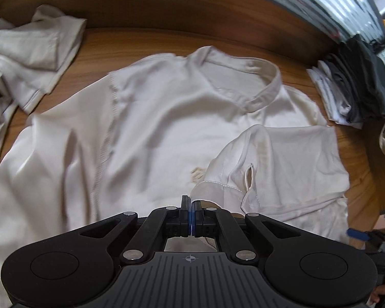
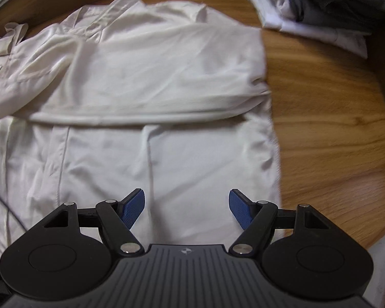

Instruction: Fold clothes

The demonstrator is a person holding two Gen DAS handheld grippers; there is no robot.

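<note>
A cream short-sleeved shirt (image 1: 151,118) lies spread on the wooden table (image 2: 333,133), collar (image 1: 256,87) towards the far side. Its right sleeve (image 1: 282,164) is folded in over the chest. My left gripper (image 1: 190,202) is shut, and the sleeve's hem runs right up to its fingertips and looks pinched there. In the right wrist view the shirt (image 2: 146,82) shows a cross fold over its lower half. My right gripper (image 2: 186,210) hovers open over that lower half, with nothing between its blue pads (image 2: 133,209).
A stack of folded grey and white clothes (image 1: 351,89) (image 2: 308,7) sits at the far right. A second crumpled cream garment (image 1: 33,51) lies at the far left. The table's rounded edge (image 2: 377,233) drops off at the near right.
</note>
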